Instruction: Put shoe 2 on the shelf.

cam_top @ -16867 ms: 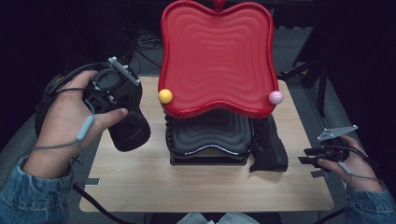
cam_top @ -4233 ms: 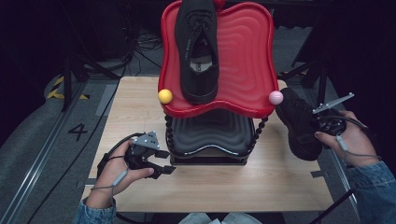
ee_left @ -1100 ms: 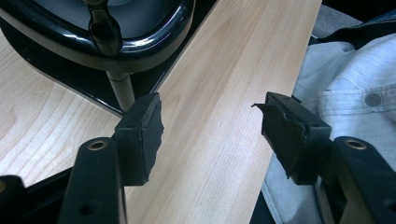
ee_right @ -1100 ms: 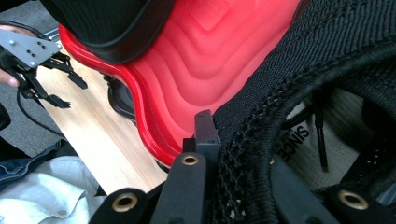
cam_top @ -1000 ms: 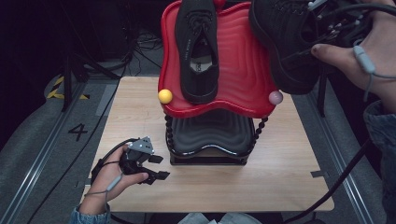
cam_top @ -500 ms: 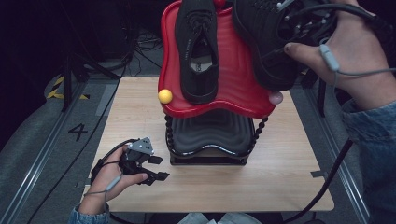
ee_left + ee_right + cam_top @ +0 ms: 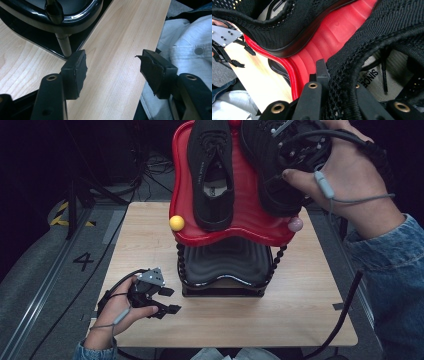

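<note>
on the floor at left a painted "4" [image 7: 83, 261] is showing. the left gripper [image 7: 159, 301] is resting on the table [image 7: 310, 305], jaws apart. the right gripper [image 7: 286, 150] is clamping a black shoe [image 7: 272, 175], insole reading "since", over the red tray [image 7: 247, 222] beside the other shoe [image 7: 212, 175].

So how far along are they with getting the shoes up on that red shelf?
One black shoe already lies on the red tray. The second shoe is in hand: the right tongs grip its collar just over the tray's free right half. Left to do: set it down and let go. The left tongs rest open on the table.
</note>
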Tool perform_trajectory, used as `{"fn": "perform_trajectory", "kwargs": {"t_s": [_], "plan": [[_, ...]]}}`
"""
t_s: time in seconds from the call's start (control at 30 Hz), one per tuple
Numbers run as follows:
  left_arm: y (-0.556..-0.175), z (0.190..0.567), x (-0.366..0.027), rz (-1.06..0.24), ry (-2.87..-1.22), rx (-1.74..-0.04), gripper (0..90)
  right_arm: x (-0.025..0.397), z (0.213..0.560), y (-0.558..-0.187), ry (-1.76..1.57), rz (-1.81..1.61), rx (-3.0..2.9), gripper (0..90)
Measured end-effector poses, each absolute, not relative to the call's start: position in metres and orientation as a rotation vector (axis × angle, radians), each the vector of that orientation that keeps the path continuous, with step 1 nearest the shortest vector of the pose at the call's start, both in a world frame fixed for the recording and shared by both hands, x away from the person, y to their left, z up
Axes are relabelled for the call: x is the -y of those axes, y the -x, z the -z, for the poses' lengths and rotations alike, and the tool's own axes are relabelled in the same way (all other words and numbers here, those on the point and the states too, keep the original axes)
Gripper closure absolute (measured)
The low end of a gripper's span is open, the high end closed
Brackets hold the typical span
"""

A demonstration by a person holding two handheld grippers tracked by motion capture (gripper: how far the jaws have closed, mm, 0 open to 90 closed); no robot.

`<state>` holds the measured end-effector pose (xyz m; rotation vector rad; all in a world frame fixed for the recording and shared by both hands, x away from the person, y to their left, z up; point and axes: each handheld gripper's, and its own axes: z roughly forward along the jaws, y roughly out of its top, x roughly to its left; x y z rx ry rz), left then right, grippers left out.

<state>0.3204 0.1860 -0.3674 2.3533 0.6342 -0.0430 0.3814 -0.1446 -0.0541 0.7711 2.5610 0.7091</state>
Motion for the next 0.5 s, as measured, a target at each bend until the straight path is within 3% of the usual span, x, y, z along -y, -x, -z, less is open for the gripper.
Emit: {"fn": "perform_trajectory", "kwargs": {"t_s": [0.5], "plan": [[-0.322, 0.371, -0.187, 0.054, -2.355, -0.637, 38.4, 0.124, 0.072, -0.387, -0.697, -0.709, -2.611, 84.4]]}}
